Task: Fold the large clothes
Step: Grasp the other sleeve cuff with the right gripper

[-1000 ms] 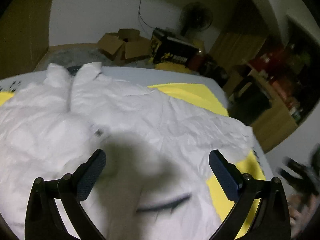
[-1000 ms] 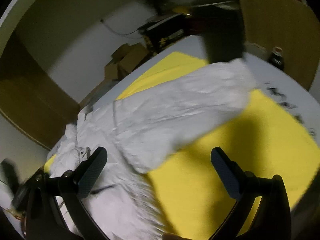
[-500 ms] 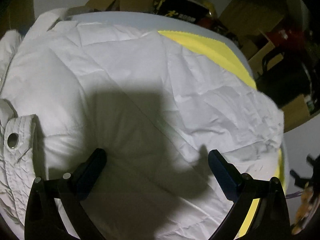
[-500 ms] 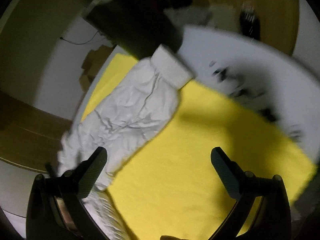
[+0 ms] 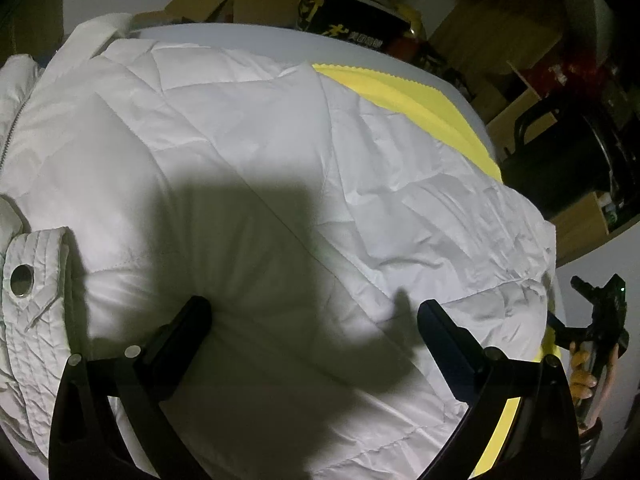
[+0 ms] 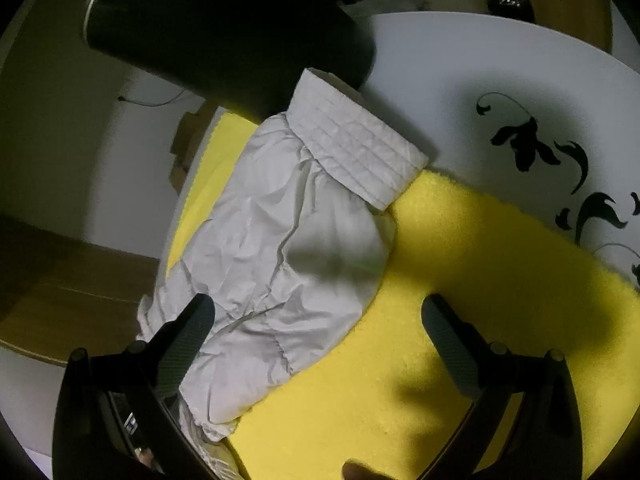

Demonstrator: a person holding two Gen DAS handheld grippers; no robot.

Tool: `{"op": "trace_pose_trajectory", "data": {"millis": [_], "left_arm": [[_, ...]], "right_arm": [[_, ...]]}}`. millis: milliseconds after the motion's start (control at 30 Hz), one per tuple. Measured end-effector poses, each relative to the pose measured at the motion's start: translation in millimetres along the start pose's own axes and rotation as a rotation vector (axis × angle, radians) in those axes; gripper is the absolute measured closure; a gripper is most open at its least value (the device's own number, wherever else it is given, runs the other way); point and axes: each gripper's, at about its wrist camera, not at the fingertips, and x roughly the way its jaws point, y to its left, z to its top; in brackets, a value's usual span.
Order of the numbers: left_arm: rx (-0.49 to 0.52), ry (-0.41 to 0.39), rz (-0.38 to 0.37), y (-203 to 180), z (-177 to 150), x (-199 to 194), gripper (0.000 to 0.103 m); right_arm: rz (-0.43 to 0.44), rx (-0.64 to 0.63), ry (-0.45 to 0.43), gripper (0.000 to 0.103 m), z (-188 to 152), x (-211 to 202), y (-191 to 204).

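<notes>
Yellow mat (image 6: 460,280), white jacket (image 5: 260,140) covering most, edges cropped

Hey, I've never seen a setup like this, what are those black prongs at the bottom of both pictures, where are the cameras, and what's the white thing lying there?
The black prongs are the two fingers of handheld grippers; a person holds one in each hand. Each gripper carries a wide-angle camera that looks forward along its fingers, so each picture is one gripper's own view.

The left wrist view shows the left gripper, open, low over the body of a white padded jacket.

The right wrist view shows the right gripper, also open, above the jacket's sleeve, which ends in a ribbed cuff.

The jacket lies on a yellow cloth spread over a white table with black patterns. Neither gripper holds anything.
</notes>
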Motion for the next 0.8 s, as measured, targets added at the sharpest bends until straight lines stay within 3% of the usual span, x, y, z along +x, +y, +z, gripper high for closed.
{"op": "trace_pose_trajectory", "data": {"millis": [167,233,333,633,800], "left_arm": [[0.010,-0.011,-0.010,-1,-1,1,0.001],[0.008,-0.016,-0.016,0,-1,0,0.001],[-0.001,-0.026,-0.035,4,-2,-3,0.001],[-0.072,0.005,-0.112,13,9,-2,0.001],[-0.031,-0.009,-0.099,7,9,2,0.001]], "right_arm": [[-0.082,-0.180,0.016,0.000,-17,9,15],[-0.112,-0.174,0.011,0.000,-18,12,19],[-0.030,-0.159,0.017,0.000,-18,22,26],[-0.024,-0.088,-0.059,0.000,-12,21,23],[-0.041,-0.086,-0.056,0.003,-6,25,29]]}}
